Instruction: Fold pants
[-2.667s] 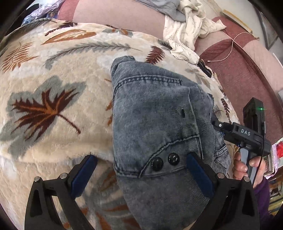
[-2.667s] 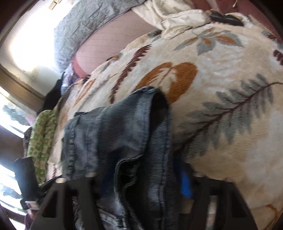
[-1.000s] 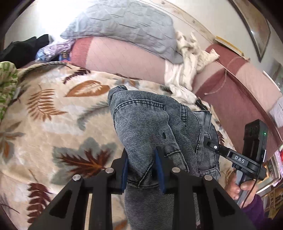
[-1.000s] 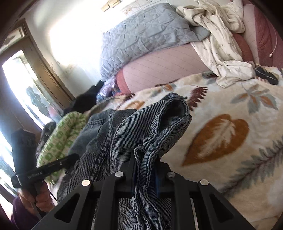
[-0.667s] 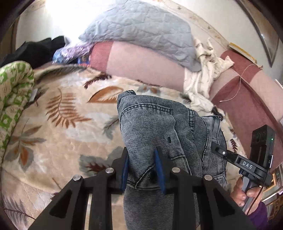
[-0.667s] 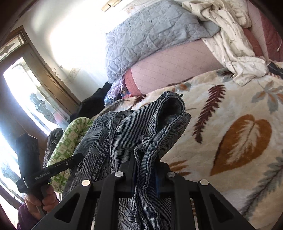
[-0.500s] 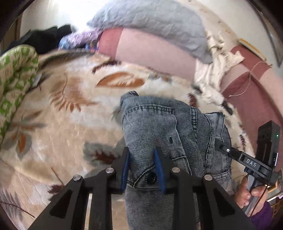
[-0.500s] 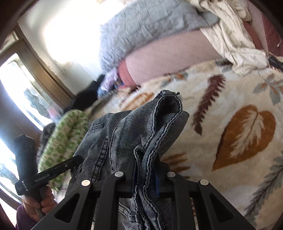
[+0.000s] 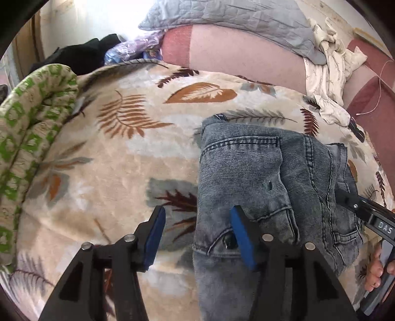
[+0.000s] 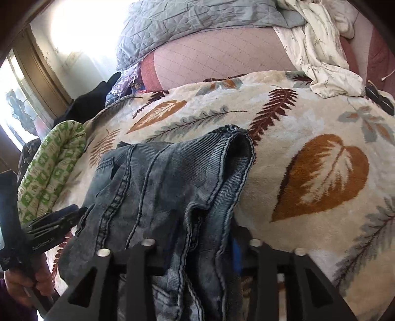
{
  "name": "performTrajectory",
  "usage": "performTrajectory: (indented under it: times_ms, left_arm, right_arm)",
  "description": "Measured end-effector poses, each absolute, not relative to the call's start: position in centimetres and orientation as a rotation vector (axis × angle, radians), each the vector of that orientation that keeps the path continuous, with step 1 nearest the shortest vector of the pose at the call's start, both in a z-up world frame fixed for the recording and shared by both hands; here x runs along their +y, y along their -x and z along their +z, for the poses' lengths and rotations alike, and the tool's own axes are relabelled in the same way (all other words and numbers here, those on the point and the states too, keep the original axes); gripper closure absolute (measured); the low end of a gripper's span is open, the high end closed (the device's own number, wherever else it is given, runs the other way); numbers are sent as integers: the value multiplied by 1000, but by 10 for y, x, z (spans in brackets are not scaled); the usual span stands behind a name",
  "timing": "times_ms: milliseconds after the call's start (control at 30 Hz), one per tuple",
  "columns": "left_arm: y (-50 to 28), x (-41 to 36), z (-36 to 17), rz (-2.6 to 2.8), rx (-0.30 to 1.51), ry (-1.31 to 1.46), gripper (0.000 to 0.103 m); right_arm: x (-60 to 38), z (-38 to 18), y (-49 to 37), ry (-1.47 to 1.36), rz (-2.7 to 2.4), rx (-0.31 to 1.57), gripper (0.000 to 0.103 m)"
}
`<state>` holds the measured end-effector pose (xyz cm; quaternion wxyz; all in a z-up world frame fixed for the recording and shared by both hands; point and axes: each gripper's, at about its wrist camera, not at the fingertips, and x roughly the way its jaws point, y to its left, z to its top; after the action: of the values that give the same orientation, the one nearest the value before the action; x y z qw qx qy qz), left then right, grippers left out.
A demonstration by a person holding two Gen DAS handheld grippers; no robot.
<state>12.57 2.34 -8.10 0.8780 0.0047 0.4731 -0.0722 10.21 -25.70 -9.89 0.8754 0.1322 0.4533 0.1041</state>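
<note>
The left gripper [image 9: 197, 234] has its blue-padded jaws spread wide; its right pad rests on the waistband of the pants [image 9: 259, 177] by the dark button, its left pad over bare blanket [image 9: 111, 172]. The right gripper [image 10: 197, 244] straddles the far side of the waistband with denim bunched between its jaws, which stand apart rather than pinching tight. The grey jeans lie in a folded heap on the leaf-patterned blanket, toward its near edge. A green-patterned cloth [image 9: 27, 123] lines the blanket's left edge; a grey quilt [image 9: 234, 19] and a white garment [image 10: 321, 49] sit beyond its far edge.
</note>
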Motion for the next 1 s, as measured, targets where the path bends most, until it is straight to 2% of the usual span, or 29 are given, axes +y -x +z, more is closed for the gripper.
performTrajectory:
  times_ms: [33,133,300,367,500,1000]
  left_arm:
    - [-122,24,-77,-129,981,-22,38]
    - [-103,28,-60,-53,921,-63,29]
    - [-64,28,-31,33,826,-140,24]
    - [-47,27,-18,47,778,-158,19]
    - [-15,24,4,35,693,-155,17]
    - [57,16,65,17,531,-166,16]
  right_arm:
    - [-258,-96,-99,-279,219,940,49]
    - [-261,-78,-84,-254,204,871,46]
    - [-260,-38,-40,-159,158,690,36]
    - [-257,-22,-18,-129,144,623,35]
    - [-256,-7,25,-134,92,529,27]
    - [-230,50,107,-70,18,401,24]
